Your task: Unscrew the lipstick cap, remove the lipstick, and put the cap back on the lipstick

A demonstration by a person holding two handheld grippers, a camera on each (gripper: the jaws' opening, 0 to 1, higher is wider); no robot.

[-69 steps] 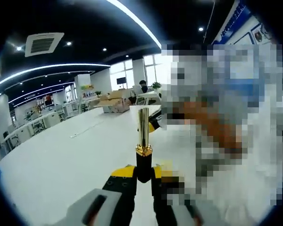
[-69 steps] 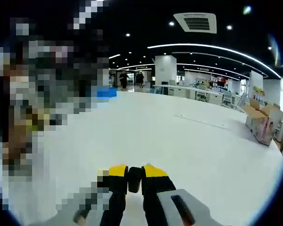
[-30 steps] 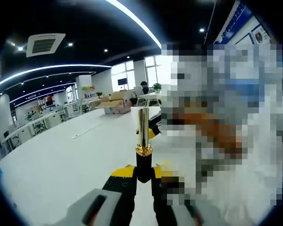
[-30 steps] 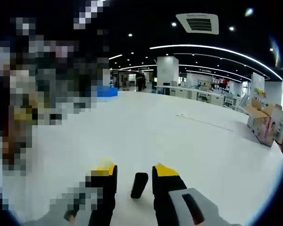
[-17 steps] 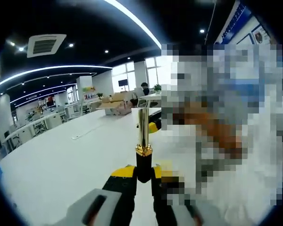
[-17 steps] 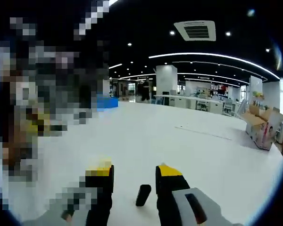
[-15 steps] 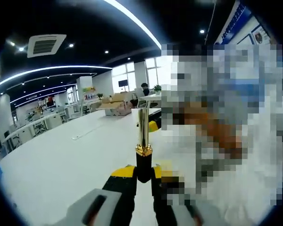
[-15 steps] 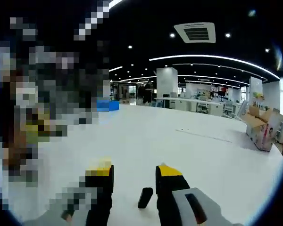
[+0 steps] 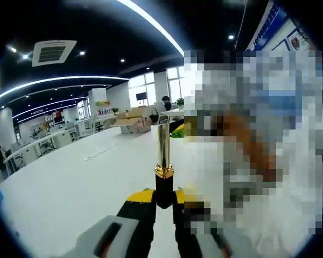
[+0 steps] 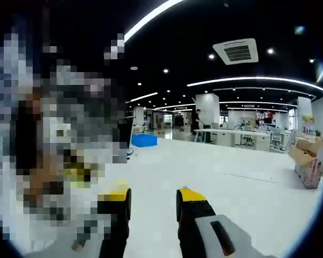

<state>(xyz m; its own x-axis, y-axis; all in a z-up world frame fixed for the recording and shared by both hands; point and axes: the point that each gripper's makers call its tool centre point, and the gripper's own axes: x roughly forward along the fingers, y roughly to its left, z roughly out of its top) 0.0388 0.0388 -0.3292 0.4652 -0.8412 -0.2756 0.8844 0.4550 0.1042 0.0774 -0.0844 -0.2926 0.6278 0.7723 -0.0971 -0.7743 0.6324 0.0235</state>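
A: Left gripper (image 9: 162,194) — what did you log?

B: Jaws were clamped on the black base of the lipstick (image 9: 162,161). It stood upright between the yellow tips, black at the bottom, a gold collar above that, then a long gold tube rising to about mid-view.

A: Cap on it?

B: None on it. The gold tube was bare at the top.

A: And the table?

B: White table (image 9: 70,188), broad and plain, ran away behind the lipstick. The gripper was held above it; I could not tell whether the base touched the surface.

A: Anything past the lipstick?

B: A small yellow-tipped shape just right of the tube's top, half lost in the blur. Too unclear to name. Far back, cardboard boxes (image 9: 130,120) at the table's end, desks (image 9: 37,145) to the left, windows (image 9: 156,86), a ceiling vent (image 9: 52,52) and long light strips overhead.

A: Right gripper (image 10: 152,200)?

B: Jaws were spread wide, nothing between the two yellow tips. White table (image 10: 231,193) showed through the gap.

A: The cap in that view?

B: Not something I could place in the right gripper view. The camera pointed fairly high, out across the table.

A: Background there?

B: A blue bin (image 10: 144,140) on the far left of the floor, a white column (image 10: 208,121), a row of desks (image 10: 242,137), a cardboard box (image 10: 307,161) at the right edge, and a ceiling vent (image 10: 237,51) with curved light strips.
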